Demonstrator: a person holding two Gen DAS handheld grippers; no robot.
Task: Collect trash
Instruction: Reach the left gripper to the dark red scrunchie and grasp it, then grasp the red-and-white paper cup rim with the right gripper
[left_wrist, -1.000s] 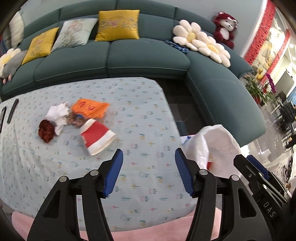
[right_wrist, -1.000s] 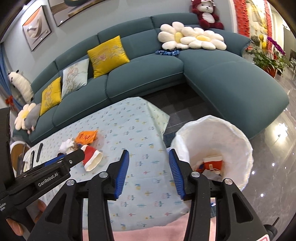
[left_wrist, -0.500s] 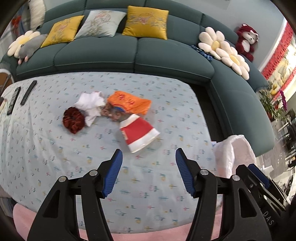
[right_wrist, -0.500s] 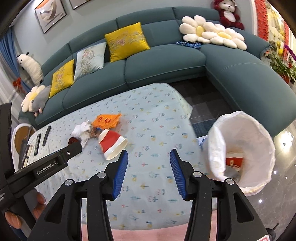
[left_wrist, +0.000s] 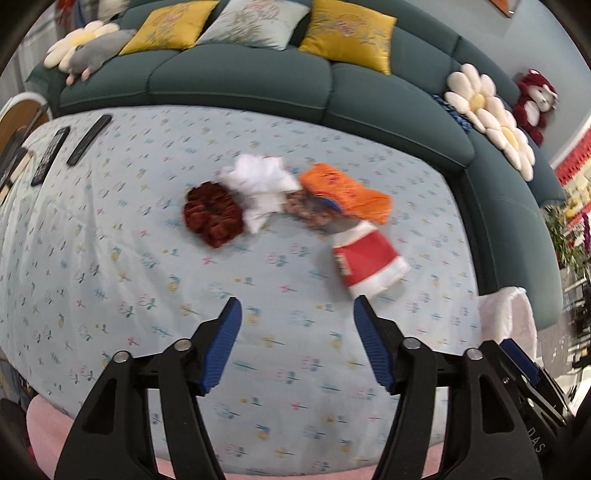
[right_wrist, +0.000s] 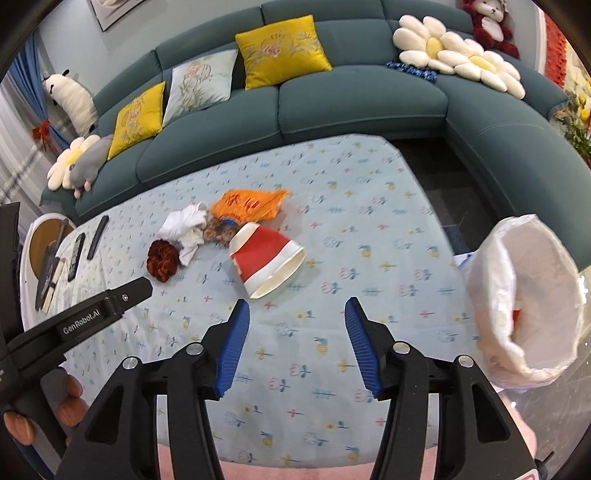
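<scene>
My left gripper wide open, blue pads far apart, holding nothing, touching nothing. My right gripper same: wide open, holding nothing. Both hang over flowery tablecloth. Red paper cup lies on its side just ahead of right gripper, a bit left. Past cup, all bunched up: orange wrapper, white tissue, dark red scrunchie thing. White trash bag off to right of right gripper, mouth open.
</scene>
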